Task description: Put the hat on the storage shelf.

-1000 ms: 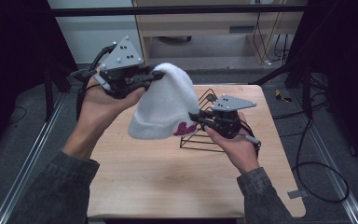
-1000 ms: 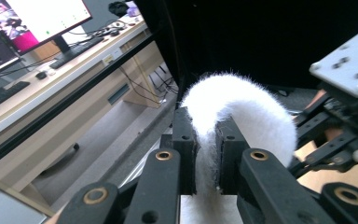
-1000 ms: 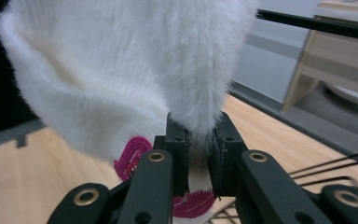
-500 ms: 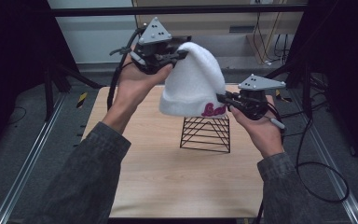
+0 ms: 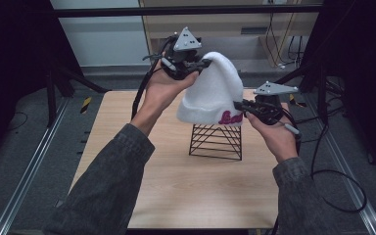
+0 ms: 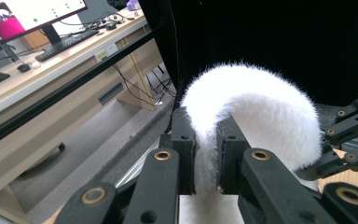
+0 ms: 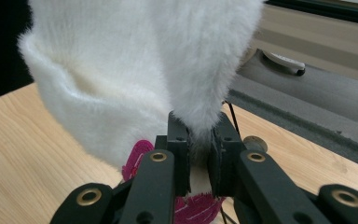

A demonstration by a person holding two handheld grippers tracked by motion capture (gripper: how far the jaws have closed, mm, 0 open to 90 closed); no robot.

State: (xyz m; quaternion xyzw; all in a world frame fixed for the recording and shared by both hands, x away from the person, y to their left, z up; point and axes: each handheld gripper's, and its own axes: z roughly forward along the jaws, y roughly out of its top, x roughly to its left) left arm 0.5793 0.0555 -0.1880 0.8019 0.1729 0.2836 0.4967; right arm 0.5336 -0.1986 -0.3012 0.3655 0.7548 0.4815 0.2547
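Note:
A fluffy white beanie (image 5: 214, 93) with pink lettering (image 5: 230, 117) on its cuff hangs in the air between both grippers, just above a black wire stand (image 5: 216, 141). My left gripper (image 5: 201, 62) is shut on the beanie's crown at the upper left; in the left gripper view the fabric (image 6: 242, 107) is pinched between the jaws. My right gripper (image 5: 239, 105) is shut on the cuff's right edge. In the right gripper view, white fabric (image 7: 135, 70) runs down into the jaws, with the pink lettering (image 7: 140, 156) behind them.
The wire stand stands on a light wooden table (image 5: 152, 186) right of centre. Metal rails (image 5: 24, 181) run along both sides of the table. Black cables (image 5: 333, 171) trail off to the right. A desk (image 6: 37, 70) with a monitor lies beyond the left gripper.
Both hands have carried the beanie to the right and farther from me, over the wire stand. Both grips have held.

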